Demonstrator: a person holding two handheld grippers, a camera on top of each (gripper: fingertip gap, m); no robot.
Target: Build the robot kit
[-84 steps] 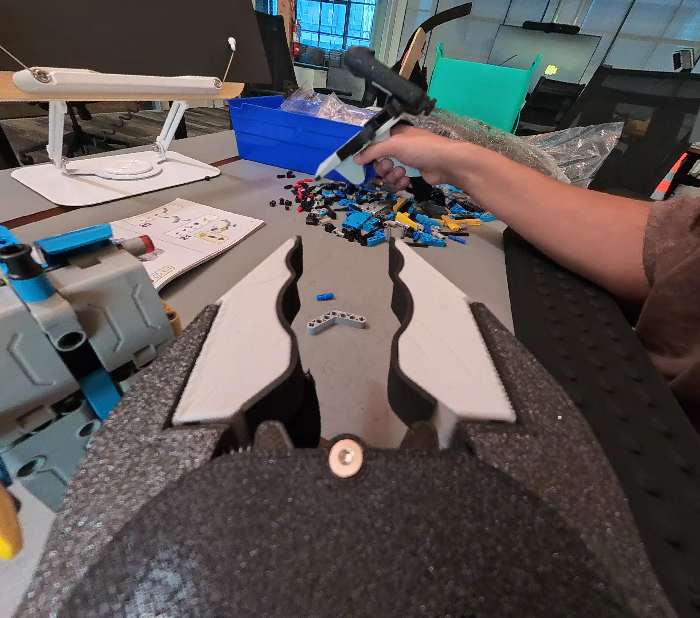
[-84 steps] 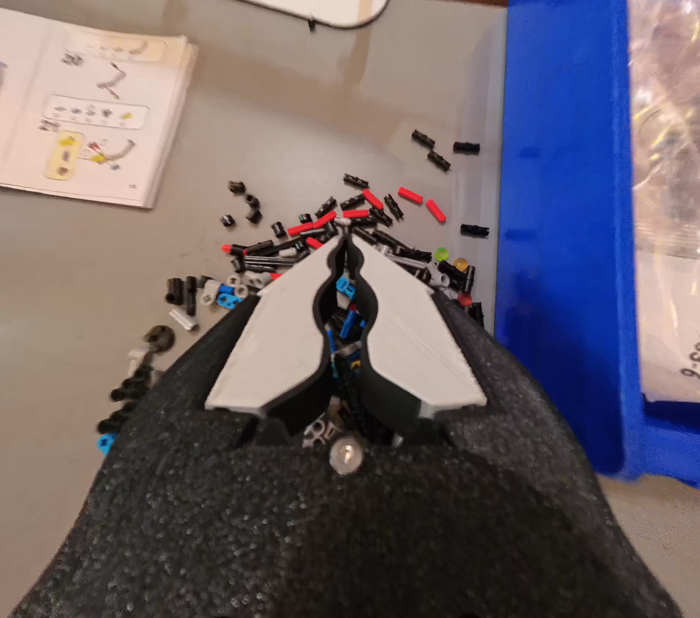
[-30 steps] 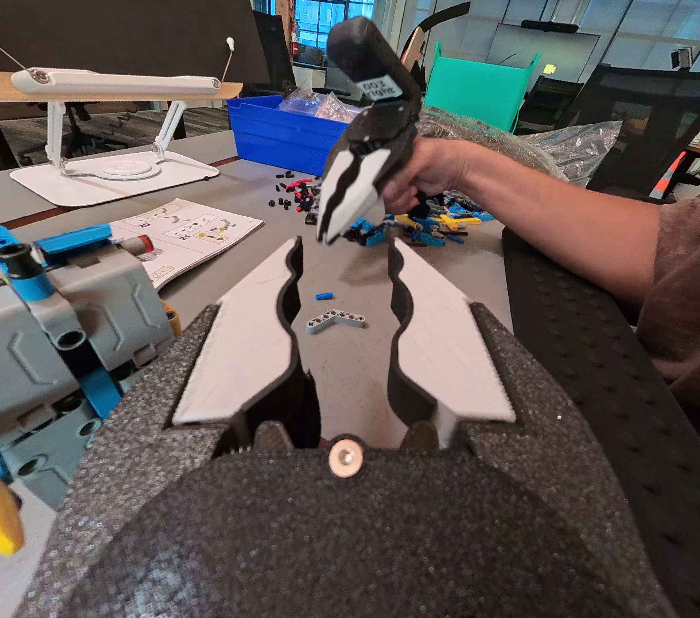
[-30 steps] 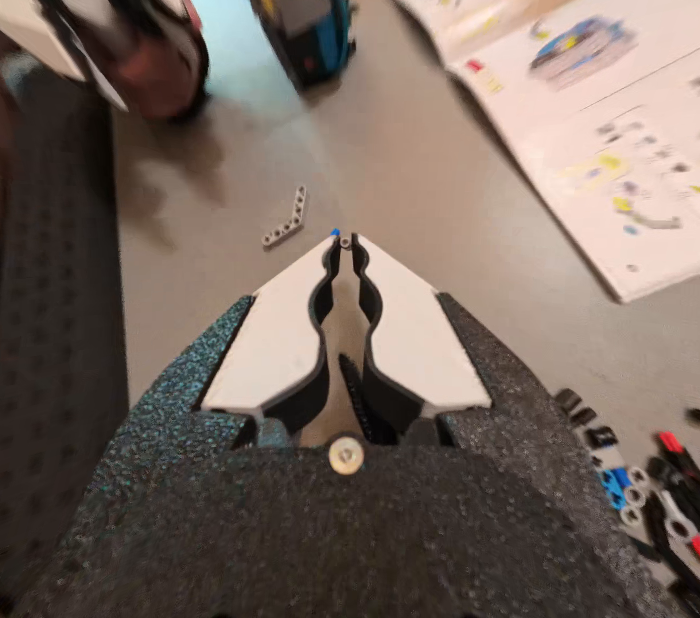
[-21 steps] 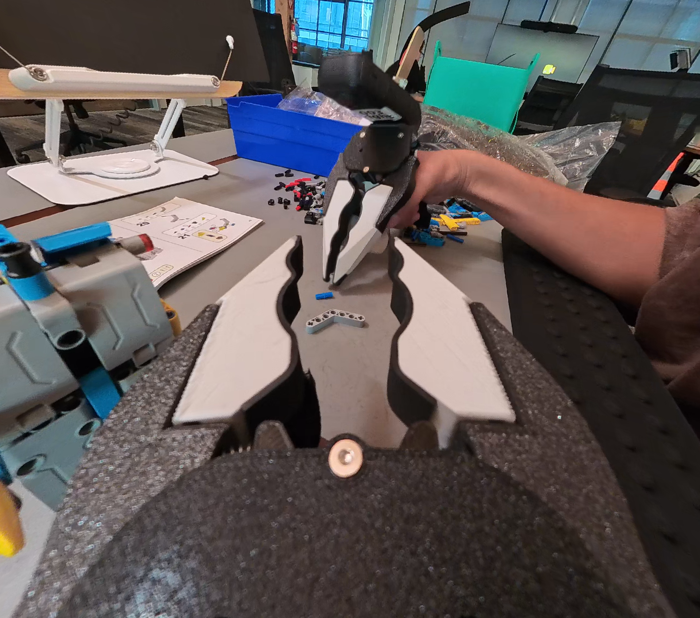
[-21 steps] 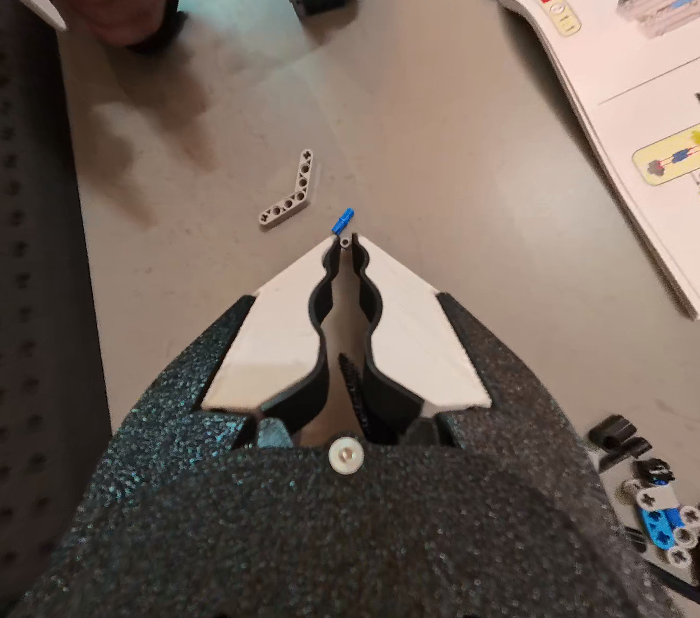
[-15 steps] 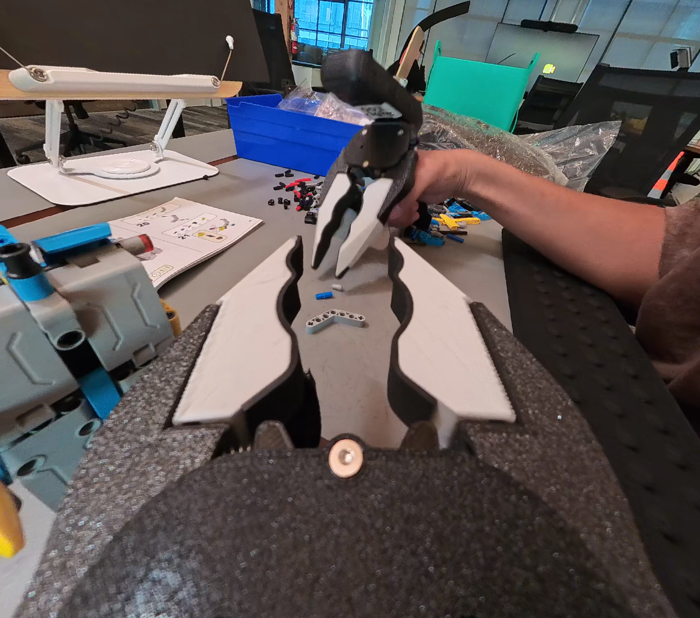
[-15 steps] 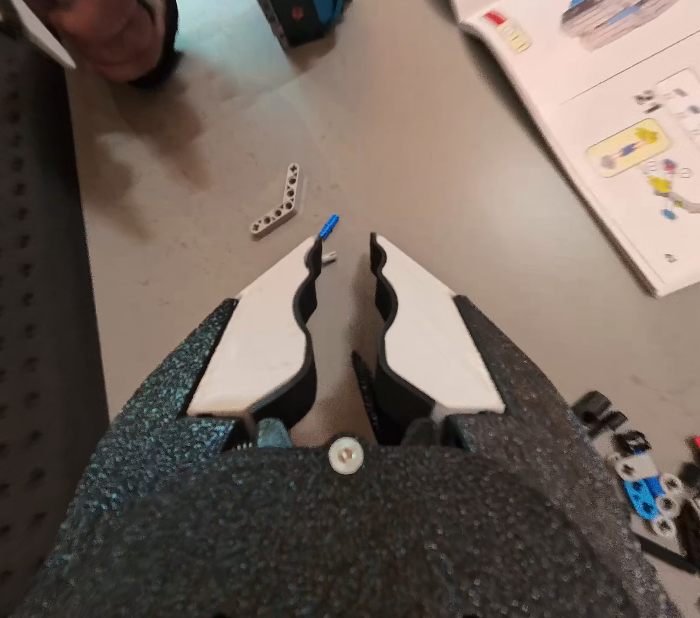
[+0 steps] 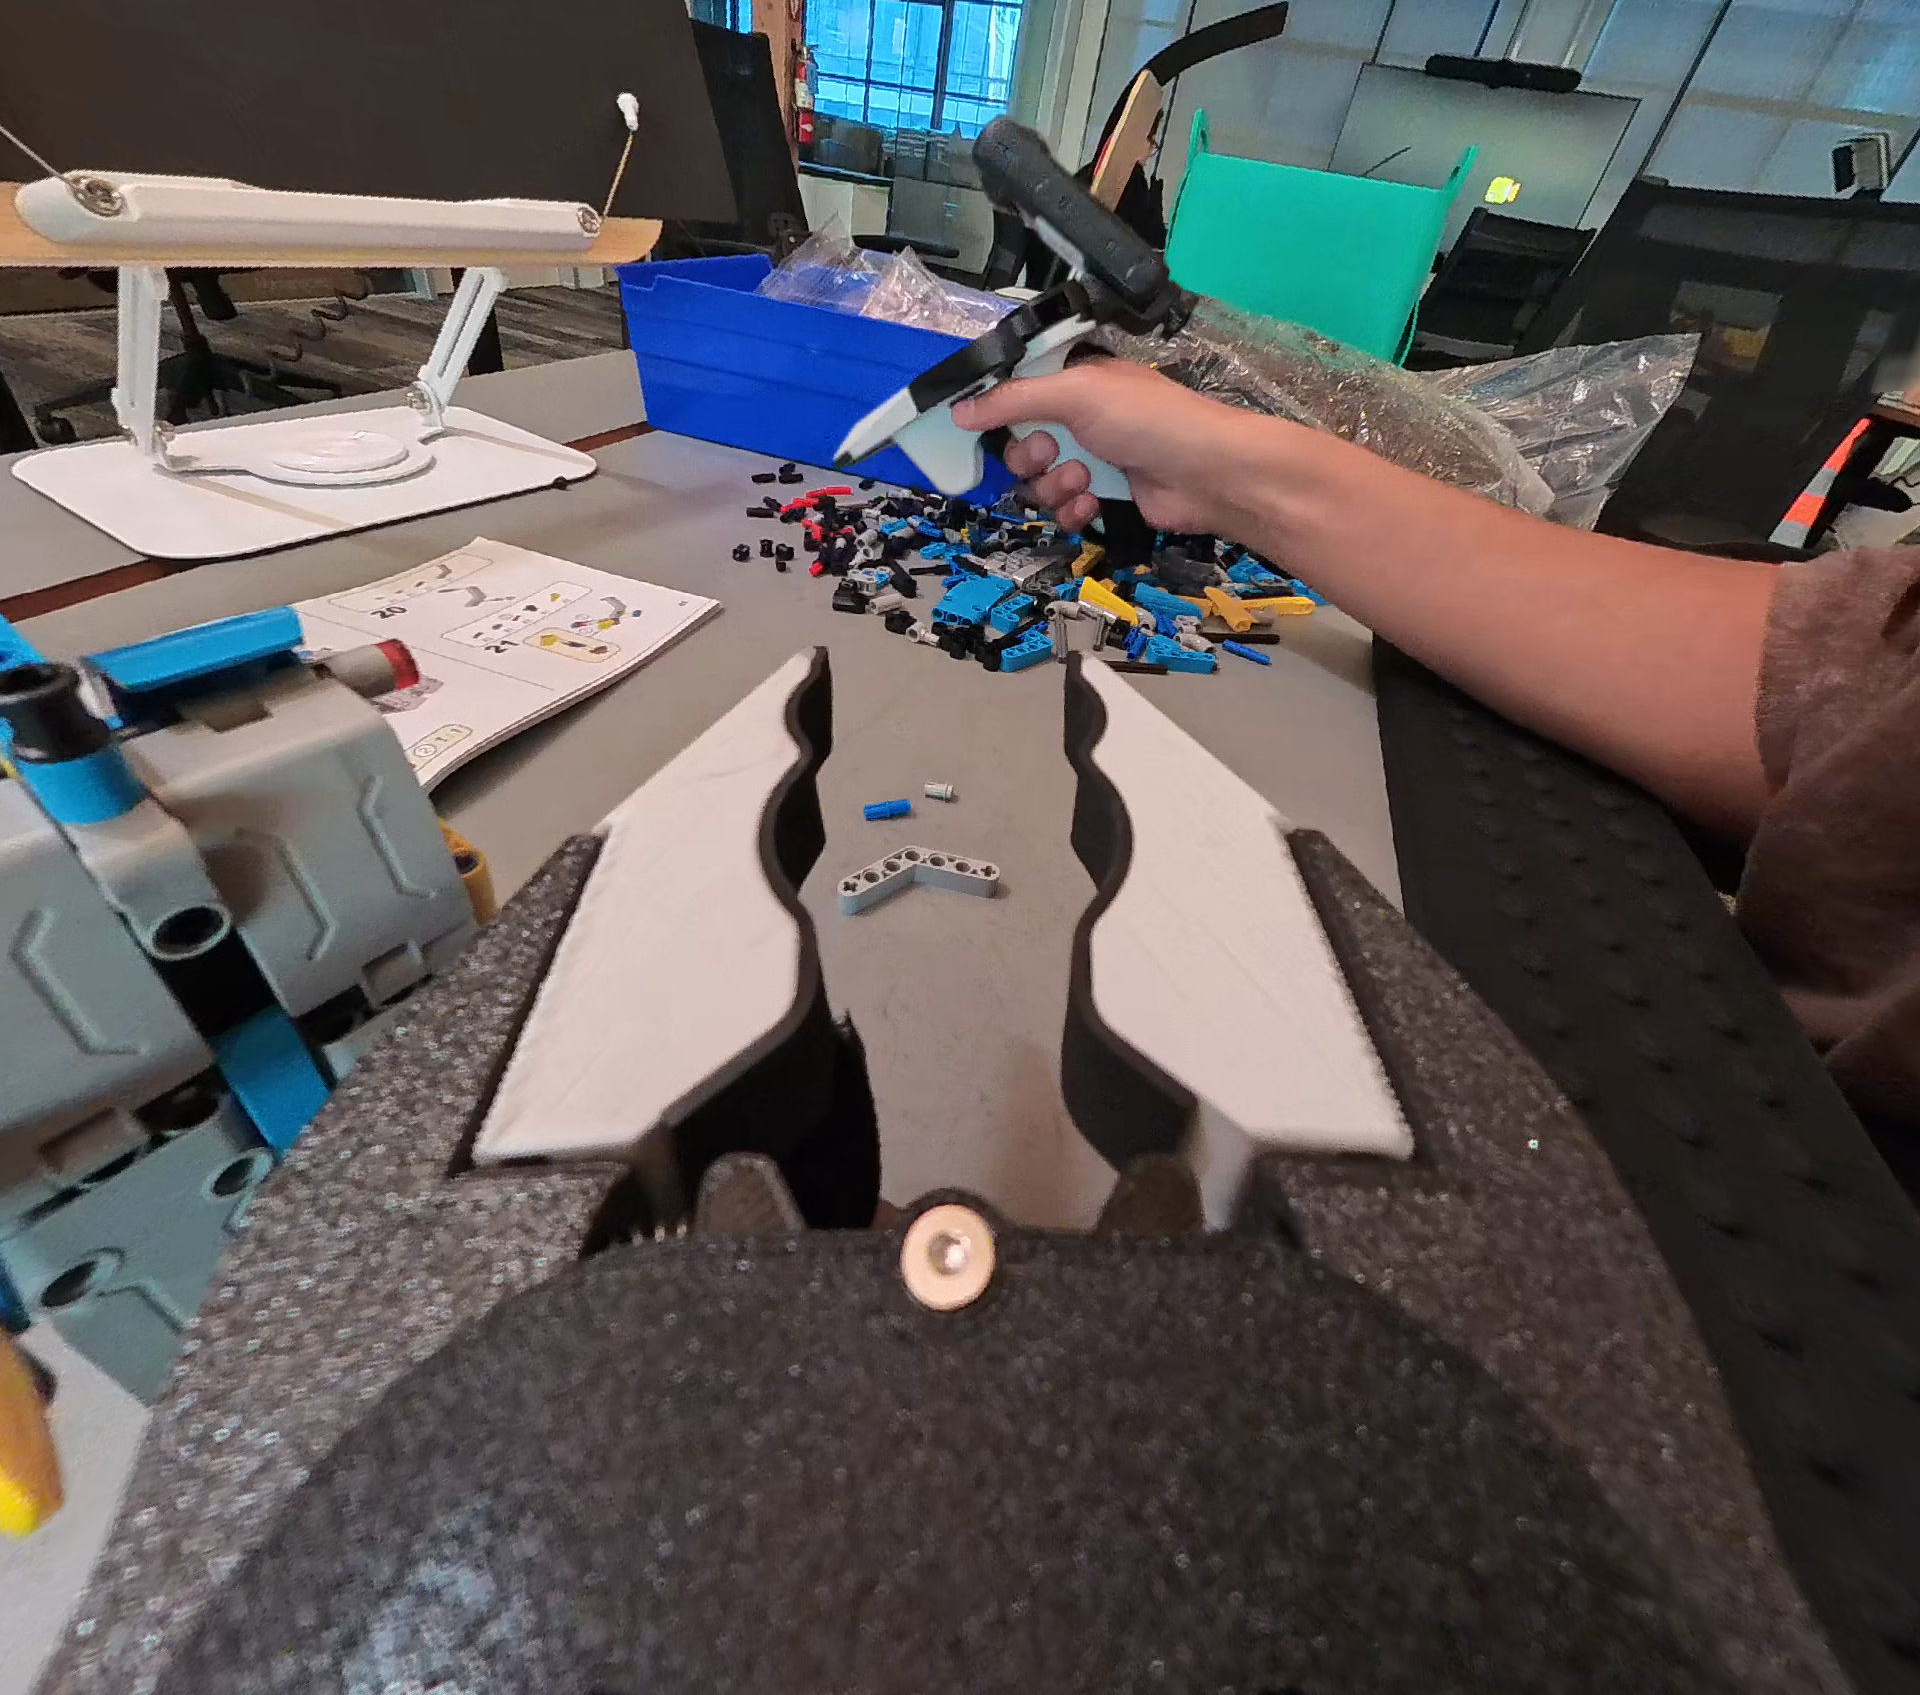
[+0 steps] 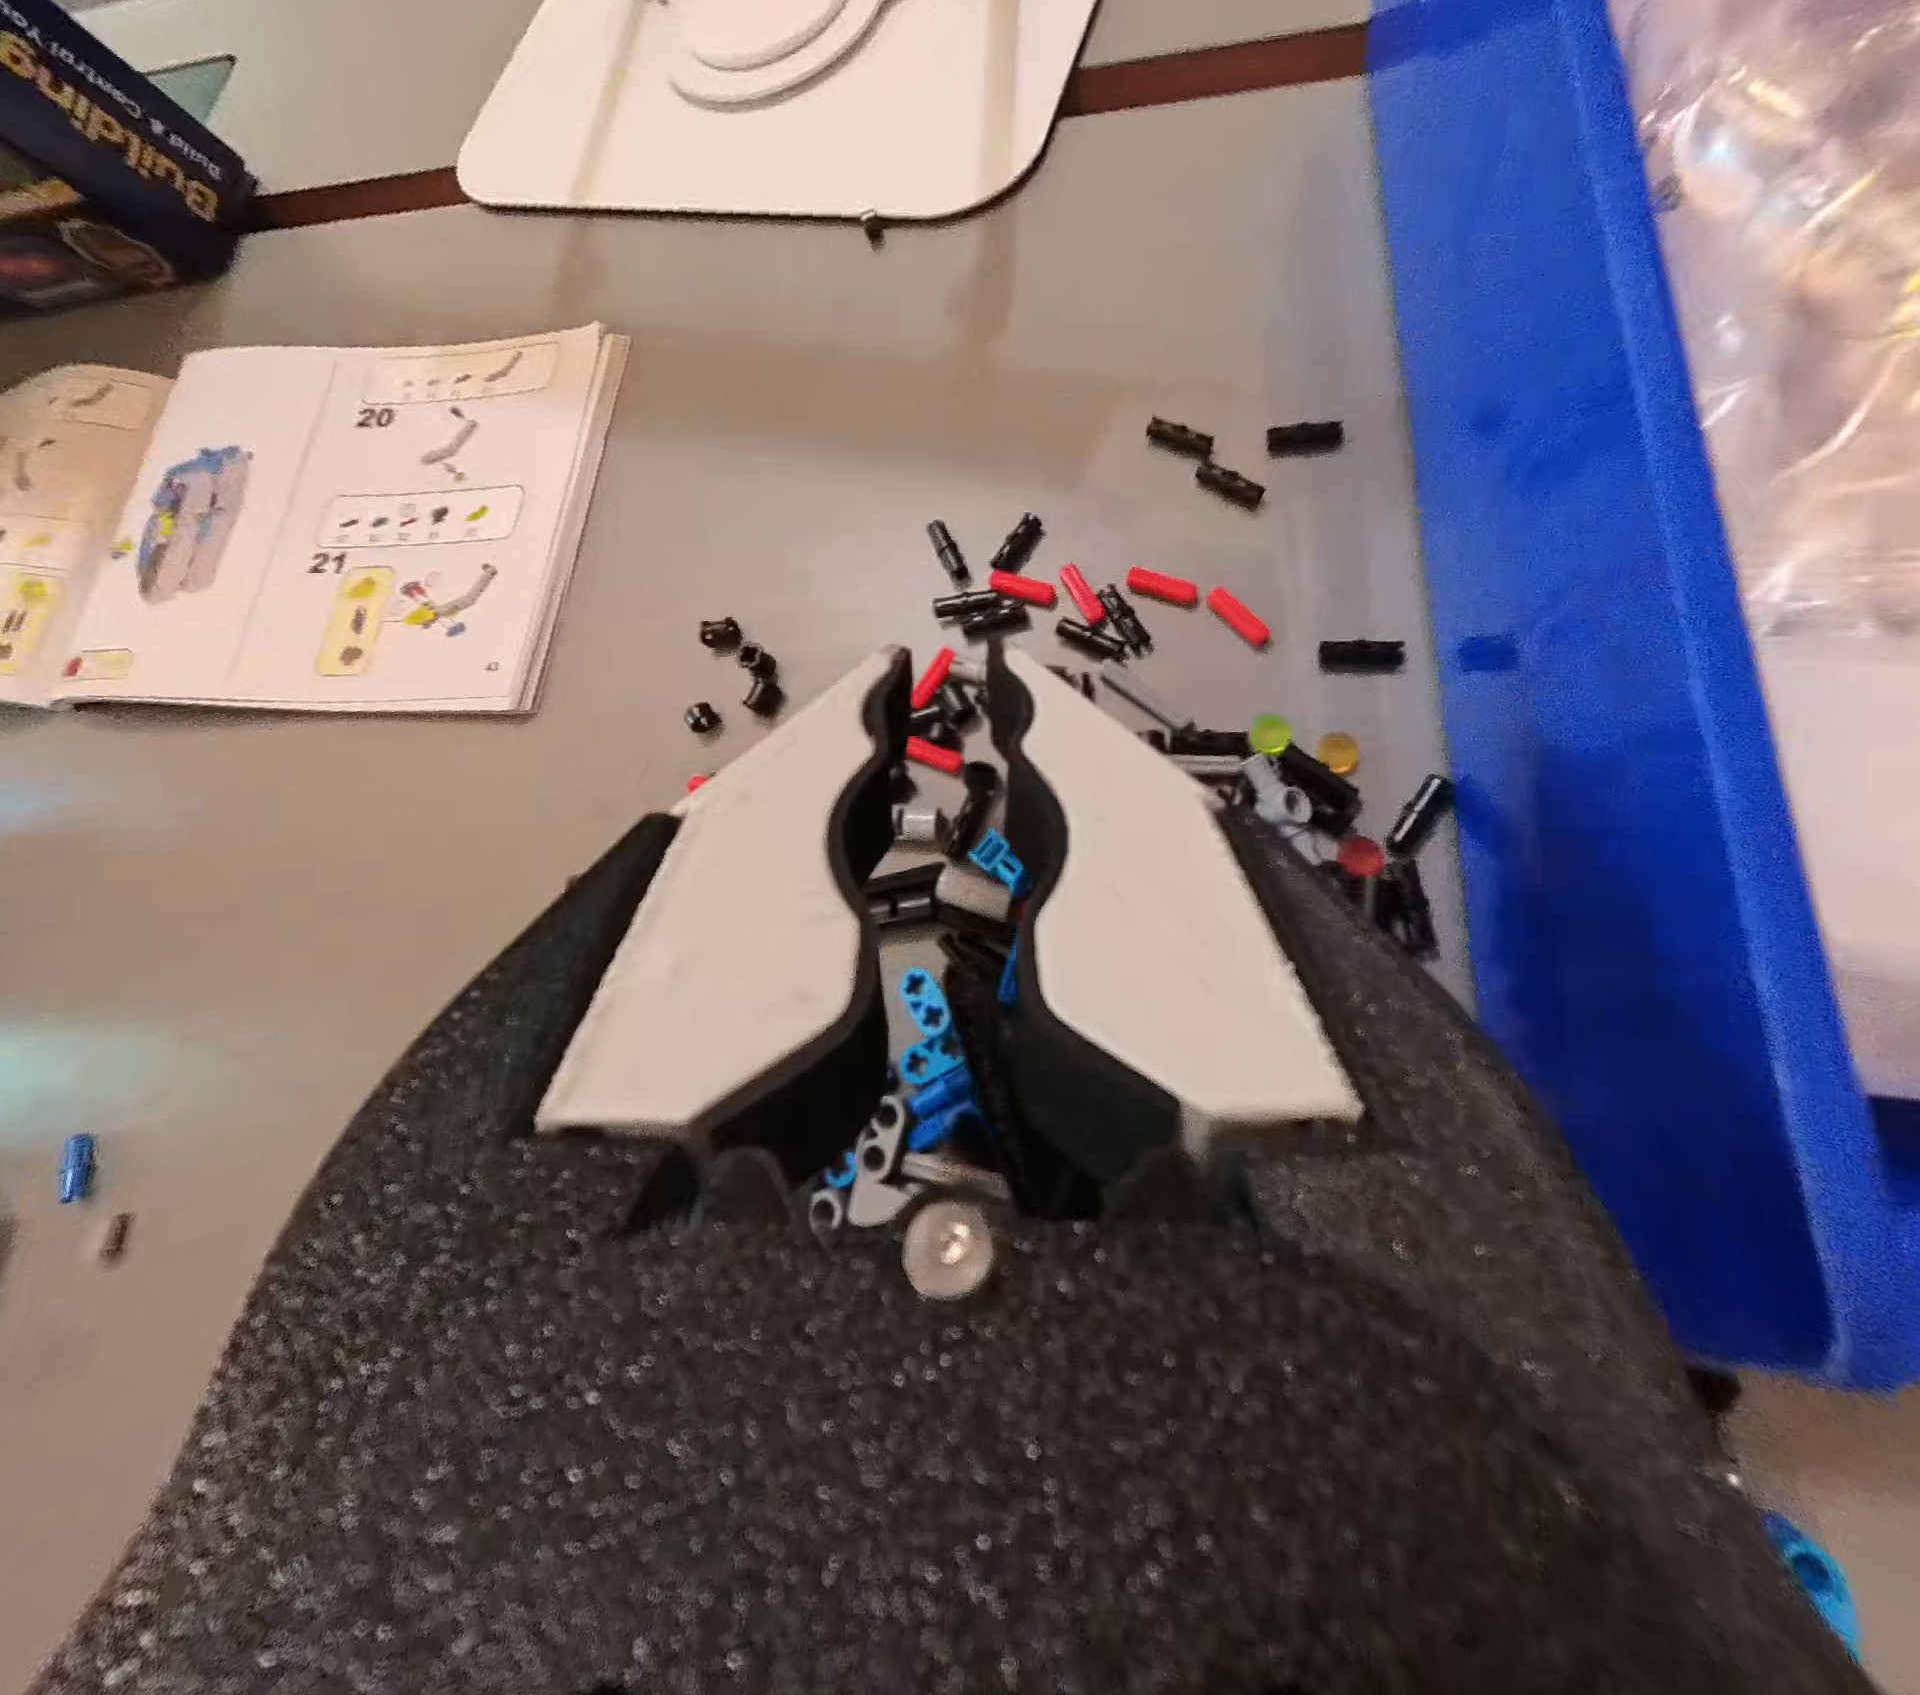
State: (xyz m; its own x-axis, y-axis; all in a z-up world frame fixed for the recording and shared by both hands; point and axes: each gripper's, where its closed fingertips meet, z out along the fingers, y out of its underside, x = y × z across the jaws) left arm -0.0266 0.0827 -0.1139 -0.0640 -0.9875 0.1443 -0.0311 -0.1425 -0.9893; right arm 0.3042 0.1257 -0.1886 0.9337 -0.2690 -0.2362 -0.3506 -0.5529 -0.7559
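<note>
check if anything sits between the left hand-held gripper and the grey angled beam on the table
Nothing visible does. The left hand-held gripper is open, and the grey angled beam lies on bare table between its fingers.

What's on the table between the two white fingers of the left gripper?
In the left wrist view, three small pieces lie there: a grey angled beam, a blue pin and a tiny grey connector.

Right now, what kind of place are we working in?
Likely an open-plan office or lab used as a brick-building workstation: a grey table strewn with loose parts, an open instruction booklet, and glass-walled rooms behind.
</note>
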